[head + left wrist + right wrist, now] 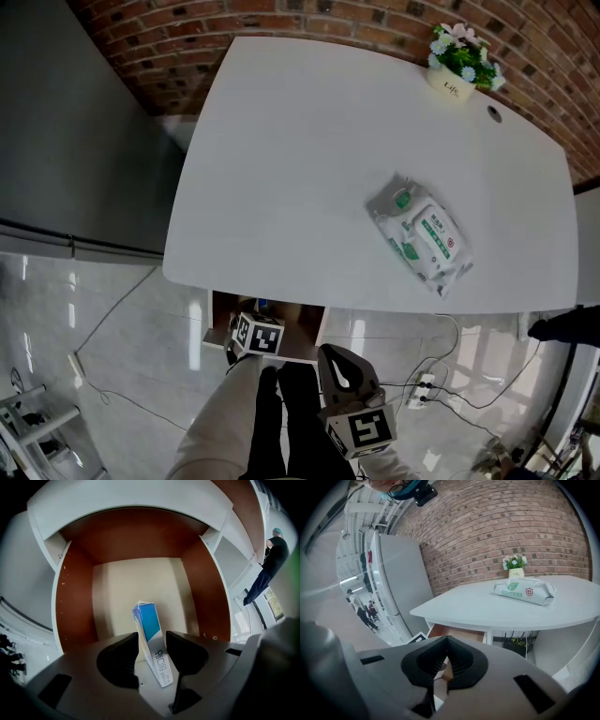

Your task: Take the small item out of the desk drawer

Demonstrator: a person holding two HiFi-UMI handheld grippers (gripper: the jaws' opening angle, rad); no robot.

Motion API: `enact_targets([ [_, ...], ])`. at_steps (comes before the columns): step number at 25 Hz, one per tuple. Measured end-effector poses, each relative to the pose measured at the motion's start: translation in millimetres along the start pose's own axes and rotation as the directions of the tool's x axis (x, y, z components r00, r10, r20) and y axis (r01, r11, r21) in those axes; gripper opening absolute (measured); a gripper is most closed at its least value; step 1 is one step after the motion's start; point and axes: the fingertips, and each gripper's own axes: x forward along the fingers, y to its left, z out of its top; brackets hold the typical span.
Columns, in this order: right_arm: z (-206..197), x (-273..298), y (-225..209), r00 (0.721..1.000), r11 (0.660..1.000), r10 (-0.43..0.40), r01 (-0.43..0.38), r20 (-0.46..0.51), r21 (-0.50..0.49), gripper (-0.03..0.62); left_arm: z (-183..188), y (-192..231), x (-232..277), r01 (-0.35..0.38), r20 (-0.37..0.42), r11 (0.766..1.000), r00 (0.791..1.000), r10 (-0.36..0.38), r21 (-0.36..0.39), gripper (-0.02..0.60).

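Lowest in the head view, by the person's legs, the right gripper (341,367) hangs in front of the desk with its marker cube toward the camera. In its own view its 2 ribbed black jaws are pressed together with nothing between them (444,660).

The left gripper (255,335) reaches into the open drawer (298,328) under the front edge of the desk (281,169). There its jaws (152,638) are narrowed onto the small box (149,629), 1 black pad against each broad face. The box is a slim rectangular carton, glossy blue at the far end and white with printed lettering at the near end. Its long axis runs along the jaws, pointing away from the gripper toward the drawer's back, tilted a little to the left.

The drawer has reddish-brown wood-grain sides and a pale, matte beige floor (117,602). The desk top is smooth and white with rounded corners, and carries a soft plastic pack of wipes (419,234) and a small potted plant (459,64) before a red brick wall (309,19).
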Motion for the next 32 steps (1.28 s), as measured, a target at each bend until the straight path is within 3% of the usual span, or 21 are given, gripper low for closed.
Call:
enact_targets([
  [10,-10.1,2.0,-9.3,1.000,1.000,0.001,-0.001,-0.014,0.006,0.026,-14.5,6.7,21.7,-0.014,-0.076,1.000,0.997,0.013,-0.013,0.186],
  [16,-14.0,0.4,-12.4,1.000,1.000,0.000,0.000,-0.019,0.009,0.026,-15.7,14.9,23.1,-0.068,-0.094,0.997,0.993,0.065,-0.026,0.080],
  [18,-14.8,-1.4,-11.9,1.000,1.000,-0.001,0.002,-0.018,0.016,0.026,-16.6,14.0,20.7,-0.071,-0.092,0.997,0.993,0.070,-0.013,0.077],
  [32,7.7,-22.1,16.2,0.999,1.000,0.016,-0.015,0.037,-0.011,0.026,15.3,-0.8,-61.1,-0.061,0.082,0.998,0.995,0.058,0.023,0.069],
])
